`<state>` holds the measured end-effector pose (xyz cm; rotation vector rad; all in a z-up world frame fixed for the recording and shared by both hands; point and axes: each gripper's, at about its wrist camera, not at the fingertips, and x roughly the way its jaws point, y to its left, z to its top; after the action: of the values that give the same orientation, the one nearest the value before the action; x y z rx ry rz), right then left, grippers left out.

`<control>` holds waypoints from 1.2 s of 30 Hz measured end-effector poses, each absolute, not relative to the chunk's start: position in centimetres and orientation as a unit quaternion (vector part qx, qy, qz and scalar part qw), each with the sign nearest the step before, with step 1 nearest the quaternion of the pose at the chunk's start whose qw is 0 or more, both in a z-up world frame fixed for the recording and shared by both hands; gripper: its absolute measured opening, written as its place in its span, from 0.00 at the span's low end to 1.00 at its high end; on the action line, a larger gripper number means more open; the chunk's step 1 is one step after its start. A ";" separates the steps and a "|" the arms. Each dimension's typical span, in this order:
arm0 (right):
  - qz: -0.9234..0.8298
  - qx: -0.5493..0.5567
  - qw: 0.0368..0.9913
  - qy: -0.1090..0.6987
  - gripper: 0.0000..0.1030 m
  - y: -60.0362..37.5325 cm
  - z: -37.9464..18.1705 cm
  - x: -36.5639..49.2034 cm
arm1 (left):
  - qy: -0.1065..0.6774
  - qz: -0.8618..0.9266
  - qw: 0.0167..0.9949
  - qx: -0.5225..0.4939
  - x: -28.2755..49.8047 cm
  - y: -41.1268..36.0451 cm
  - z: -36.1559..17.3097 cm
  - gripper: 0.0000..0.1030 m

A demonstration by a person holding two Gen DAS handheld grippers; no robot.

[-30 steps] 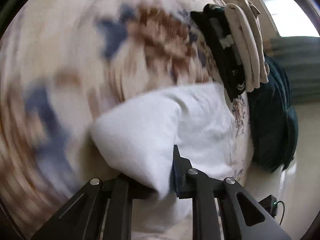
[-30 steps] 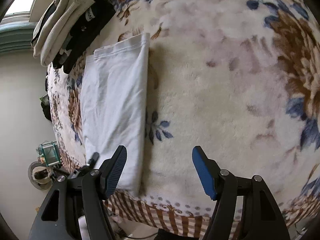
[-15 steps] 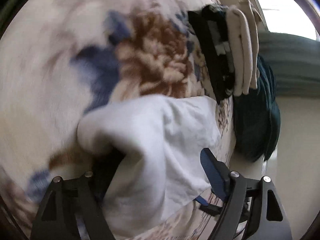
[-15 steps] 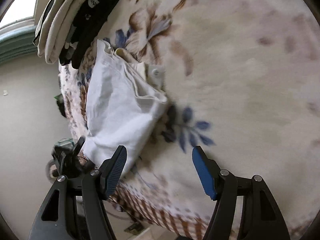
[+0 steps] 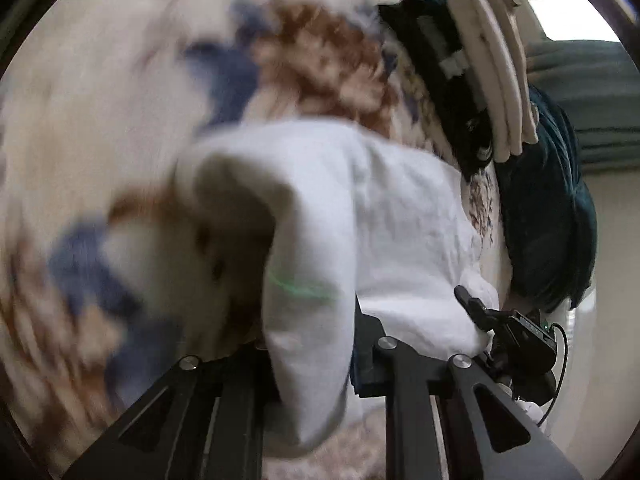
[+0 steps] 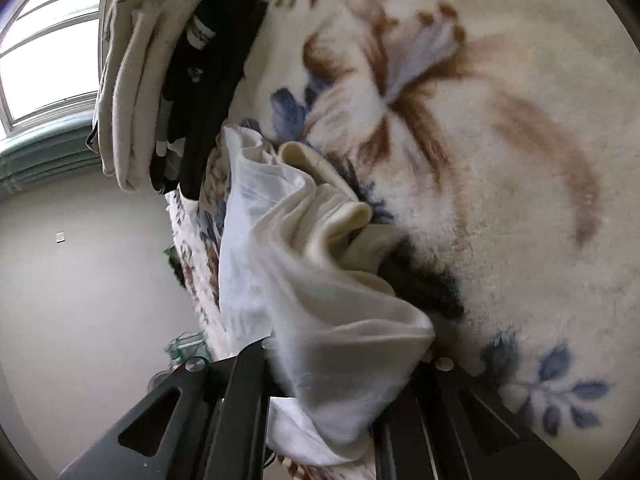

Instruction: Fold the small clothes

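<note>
Fold step in progress, judged from both grippers clenched on one white garment with its near end raised off the blanket. Left wrist view: left gripper (image 5: pixel 310 364) is clamped on a hanging fold of the white garment (image 5: pixel 384 216), cloth bunched between the dark fingers and spilling below them toward 6 o'clock. Rest of the garment lies on the floral blanket (image 5: pixel 100 92) from centre toward 4 o'clock. Blanket is plush, cream with blue and brown flowers, heavily motion-blurred. At 1 o'clock a stack of folded clothes (image 5: pixel 480 76), beige over black, stands edge-on; a dark teal cushion (image 5: pixel 548 216) sits at 3 o'clock, beyond the blanket edge. Part of the other gripper shows at 4 o'clock, at the garment's corner. Right wrist view: right gripper (image 6: pixel 344 364) is closed on the garment's (image 6: pixel 256 264) near edge; fabric is thin, smooth, slightly sheer, rumpled into soft ridges with a cream inner layer showing toward 12 o'clock. Blanket (image 6: pixel 500 152) fills 1 to 5 o'clock; clothes stack (image 6: pixel 160 80) at 10 o'clock, window behind. Next move, as a judgement: carry both gripped corners together toward the far hem, keep the edge taut and level, lay it flat, then release. Risk: thin cloth bunching or layers slipping out of square.
</note>
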<state>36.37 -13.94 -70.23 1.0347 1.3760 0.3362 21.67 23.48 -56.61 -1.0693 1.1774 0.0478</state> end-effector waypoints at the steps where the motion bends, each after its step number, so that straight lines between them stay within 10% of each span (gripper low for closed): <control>1: 0.146 0.456 0.640 0.601 0.07 -14.1 -69.7 36.2 | 0.535 0.015 0.688 -0.490 21.2 23.2 -57.0 0.20; 7: 0.135 0.409 0.651 0.626 0.08 -16.1 -67.8 34.4 | 0.511 0.024 0.681 -0.525 20.6 25.4 -57.0 0.71; 17: 0.147 0.389 0.631 0.655 0.18 -15.8 -70.2 36.4 | 0.453 0.057 0.764 -0.456 27.6 30.6 -55.6 0.57; 27: 0.134 0.388 0.630 0.659 0.43 -17.6 -69.6 35.0 | 0.455 0.043 0.737 -0.499 22.9 32.3 -54.9 0.73; 36: 0.147 0.366 0.626 0.673 0.45 -18.5 -68.2 34.0 | 0.483 -0.054 0.727 -0.484 18.4 24.2 -56.9 0.71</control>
<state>33.97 -18.48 -68.25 0.8404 1.5433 0.3378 18.40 24.16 -56.88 -1.0676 1.0653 -0.1193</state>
